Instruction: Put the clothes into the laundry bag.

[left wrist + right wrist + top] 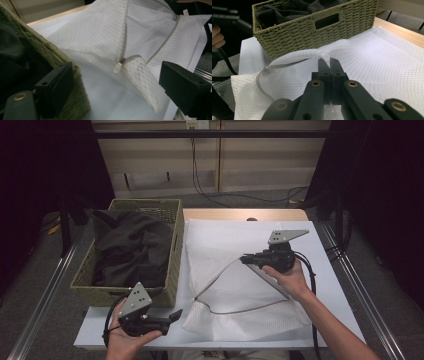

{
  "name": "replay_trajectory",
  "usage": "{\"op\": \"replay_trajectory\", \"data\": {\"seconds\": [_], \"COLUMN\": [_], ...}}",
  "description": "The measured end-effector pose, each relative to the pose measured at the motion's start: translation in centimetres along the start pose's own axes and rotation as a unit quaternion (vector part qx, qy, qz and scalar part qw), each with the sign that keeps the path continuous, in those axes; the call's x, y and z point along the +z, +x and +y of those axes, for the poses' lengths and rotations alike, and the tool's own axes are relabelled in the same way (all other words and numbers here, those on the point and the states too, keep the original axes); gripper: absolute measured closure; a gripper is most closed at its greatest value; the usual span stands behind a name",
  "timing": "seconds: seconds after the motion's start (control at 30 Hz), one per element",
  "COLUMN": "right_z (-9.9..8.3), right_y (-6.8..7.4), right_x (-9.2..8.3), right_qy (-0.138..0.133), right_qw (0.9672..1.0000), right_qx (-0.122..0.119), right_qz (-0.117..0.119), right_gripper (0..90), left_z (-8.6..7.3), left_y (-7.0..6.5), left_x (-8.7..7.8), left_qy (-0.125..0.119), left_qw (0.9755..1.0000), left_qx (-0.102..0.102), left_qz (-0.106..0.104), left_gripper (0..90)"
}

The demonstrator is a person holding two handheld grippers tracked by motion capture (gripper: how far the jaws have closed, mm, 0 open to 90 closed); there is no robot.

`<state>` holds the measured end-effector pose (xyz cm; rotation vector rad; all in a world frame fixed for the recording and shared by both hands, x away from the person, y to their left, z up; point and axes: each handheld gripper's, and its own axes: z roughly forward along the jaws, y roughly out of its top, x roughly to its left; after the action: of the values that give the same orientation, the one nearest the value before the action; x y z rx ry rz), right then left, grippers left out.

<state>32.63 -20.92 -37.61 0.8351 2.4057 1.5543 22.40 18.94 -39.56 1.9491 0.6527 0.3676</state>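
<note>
The laundry bag (235, 285) is white mesh cloth, thin and half sheer, with a fine diamond weave that looks slightly rough; its zipper tape (124, 40) is smooth grey fabric, and the small pull (118, 67) looks like frosted plastic. At 9 o'clock of the bag, the basket (312, 35) is coarse woven straw-coloured fibre, matt and knobbly. Inside it lies a dark garment (132, 247) of soft, matt cloth. The surface (330, 285) is smooth matt white, with a pale wood edge (245, 214) at 12 o'clock. The right tool (329, 65) has matt black plastic jaws with brass-coloured metal rivets; the left tool (176, 316) looks alike, topped by a dull grey plate (136, 299).
</note>
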Motion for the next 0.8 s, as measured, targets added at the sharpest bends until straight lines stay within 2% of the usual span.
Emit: {"op": "replay_trajectory", "data": {"seconds": [0.03, 0.07, 0.1, 0.13, 0.17, 0.2, 0.23, 0.27, 0.33, 0.47, 0.5, 0.57, 0.63, 0.67, 0.7, 0.77, 0.8], "right_z": [0.0, 0.0, 0.0, 0.0, 0.0, 0.0, 0.0, 0.0, 0.0, 0.0, 0.0, 0.0, 0.0, 0.0, 0.0, -0.1, -0.1], "right_y": [0.0, 0.0, 0.0, 0.0, 0.0, 0.0, 0.0, 0.0, 0.0, 0.1, 0.1, 0.2, 0.2, 0.2, 0.2, 0.1, 0.1], "right_x": [0.0, 0.1, 0.1, 0.2, 0.2, 0.3, 0.3, 0.3, 0.2, 0.3, 0.3, 0.4, 0.4, 0.4, 0.4, 0.5, 0.5], "right_qy": [0.002, 0.003, 0.004, 0.005, 0.006, 0.006, 0.005, 0.004, 0.006, 0.005, 0.006, 0.006, 0.008, 0.008, 0.008, 0.007, 0.009], "right_qw": [1.0000, 1.0000, 1.0000, 1.0000, 1.0000, 1.0000, 1.0000, 1.0000, 1.0000, 1.0000, 1.0000, 1.0000, 1.0000, 1.0000, 1.0000, 1.0000, 1.0000], "right_qx": [0.000, 0.001, 0.000, 0.000, -0.001, -0.001, 0.000, 0.000, -0.001, -0.001, -0.001, -0.002, -0.002, -0.004, -0.002, -0.001, 0.001], "right_qz": [-0.001, -0.003, -0.004, -0.002, -0.003, -0.003, -0.003, -0.002, -0.003, -0.001, -0.001, 0.000, 0.000, 0.000, 0.001, 0.001, 0.002], "right_gripper": [89.7, 89.7, 89.8, 89.8, 89.8, 89.8, 89.8, 89.8, 89.8, 89.8, 89.8, 89.8, 89.8, 89.8, 89.7, 89.7, 89.8], "left_z": [0.2, 0.3, 0.6, 0.8, 1.1, 1.3, 1.5, 1.7, 2.1, 2.8, 3.1, 3.4, 3.7, 3.8, 4.0, 4.2, 4.3], "left_y": [0.4, 0.4, 0.4, 0.4, 0.3, 0.4, 0.7, 1.1, 2.2, 4.5, 5.2, 6.4, 7.3, 7.9, 8.3, 9.3, 9.9], "left_x": [-0.1, -0.2, -0.5, -0.7, -0.9, -0.9, -1.0, -1.1, -1.2, -1.5, -1.5, -1.5, -1.6, -1.6, -1.6, -1.5, -1.5], "left_qy": [-0.002, -0.006, -0.012, -0.023, -0.022, -0.016, -0.015, -0.019, -0.015, -0.007, -0.004, 0.004, 0.010, 0.010, 0.010, 0.026, 0.025], "left_qw": [0.9999, 0.9999, 0.9996, 0.9991, 0.9994, 0.9998, 0.9998, 0.9997, 0.9996, 0.9997, 0.9994, 0.9991, 0.9983, 0.9982, 0.9975, 0.9962, 0.9958], "left_qx": [0.000, -0.008, -0.026, -0.034, -0.025, -0.007, -0.003, -0.009, -0.007, -0.016, -0.015, -0.023, -0.019, -0.023, -0.024, -0.022, -0.031], "left_qz": [-0.010, -0.010, -0.006, -0.012, -0.009, 0.002, 0.009, 0.010, 0.021, 0.019, 0.032, 0.036, 0.055, 0.054, 0.066, 0.080, 0.082], "left_gripper": [17.8, 19.0, 15.9, 9.9, 12.3, 13.8, 13.1, 13.2, 12.9, 12.2, 12.5, 10.9, 10.3, 9.8, 10.2, 10.2, 10.5]}}
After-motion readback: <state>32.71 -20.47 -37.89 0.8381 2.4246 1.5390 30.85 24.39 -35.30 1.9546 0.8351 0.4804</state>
